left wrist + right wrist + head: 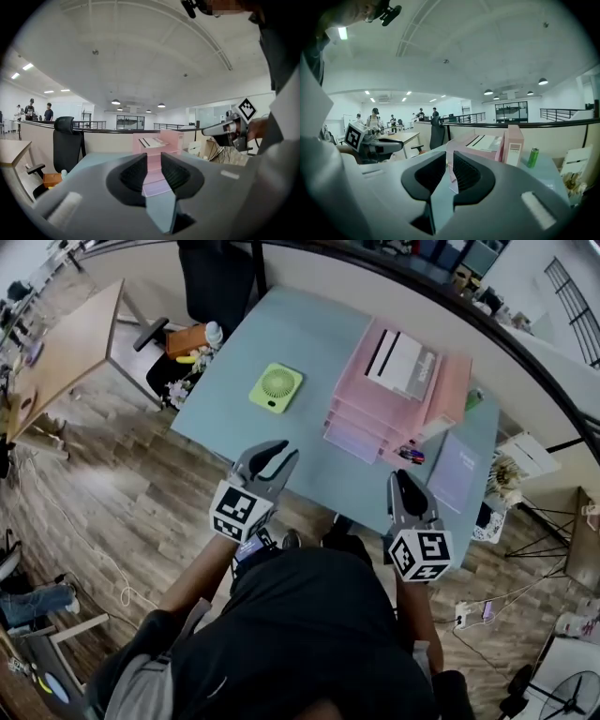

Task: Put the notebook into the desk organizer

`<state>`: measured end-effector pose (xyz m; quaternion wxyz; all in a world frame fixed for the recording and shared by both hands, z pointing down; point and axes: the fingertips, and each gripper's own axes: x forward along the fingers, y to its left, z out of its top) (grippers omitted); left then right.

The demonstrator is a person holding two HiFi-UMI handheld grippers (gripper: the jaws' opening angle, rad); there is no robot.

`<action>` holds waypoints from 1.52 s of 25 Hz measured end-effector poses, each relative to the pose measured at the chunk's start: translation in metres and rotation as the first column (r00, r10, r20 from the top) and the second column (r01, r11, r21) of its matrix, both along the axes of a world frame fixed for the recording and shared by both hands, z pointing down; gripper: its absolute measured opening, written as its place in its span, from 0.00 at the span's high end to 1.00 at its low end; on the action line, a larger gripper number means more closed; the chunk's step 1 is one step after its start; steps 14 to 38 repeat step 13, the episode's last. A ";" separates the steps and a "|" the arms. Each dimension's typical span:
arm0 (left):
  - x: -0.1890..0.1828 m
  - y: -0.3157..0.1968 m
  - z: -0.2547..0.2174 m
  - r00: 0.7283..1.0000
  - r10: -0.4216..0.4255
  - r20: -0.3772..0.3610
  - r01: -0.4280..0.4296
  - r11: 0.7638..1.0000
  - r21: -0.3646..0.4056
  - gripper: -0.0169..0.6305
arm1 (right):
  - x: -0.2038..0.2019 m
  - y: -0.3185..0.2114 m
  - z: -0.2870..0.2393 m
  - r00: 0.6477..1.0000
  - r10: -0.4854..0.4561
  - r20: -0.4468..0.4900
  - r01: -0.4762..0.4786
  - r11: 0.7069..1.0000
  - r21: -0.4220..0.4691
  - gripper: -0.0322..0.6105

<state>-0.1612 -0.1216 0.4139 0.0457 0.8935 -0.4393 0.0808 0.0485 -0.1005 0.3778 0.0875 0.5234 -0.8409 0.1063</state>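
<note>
The left gripper's (153, 159) fingers (133, 173) stand a narrow gap apart with nothing between them; through the gap only a strip of the pink desk organizer (171, 140) shows. The right gripper's (450, 158) fingers (466, 173) are closer, parted by a thin slit and also empty. Their own bulk hides the near part of the table from both gripper views.

In the head view both grippers hang over the table's (309, 334) near edge, left gripper (278, 457) and right gripper (405, 482) well apart, the person's body cutting off the arms behind them. The lavender notebook (457, 470) lies flat on the table just beside the desk organizer's (356, 423) right end, outside it; neither gripper view shows it clearly. Papers (401, 362) lie on the organizer's top tier. A green can (532, 157) stands behind the organizer, mostly hidden in the head view. A green fan (276, 388) lies to the organizer's left.
</note>
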 end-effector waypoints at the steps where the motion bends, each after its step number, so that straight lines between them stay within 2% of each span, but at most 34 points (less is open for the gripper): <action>1: -0.001 0.009 0.000 1.000 0.005 0.001 -0.005 1.000 0.000 0.74 | -0.001 0.006 -0.003 1.000 0.002 -0.001 -0.002 1.000 0.006 0.87; 13: 0.000 0.052 0.011 0.999 0.036 -0.018 -0.037 0.997 -0.062 0.74 | 0.000 0.032 -0.023 1.000 0.027 -0.009 -0.027 0.999 0.031 0.87; 38: 0.000 0.052 0.011 0.999 0.036 -0.018 -0.037 0.997 -0.062 0.74 | 0.000 0.032 -0.023 1.000 0.027 -0.009 -0.027 0.999 0.031 0.87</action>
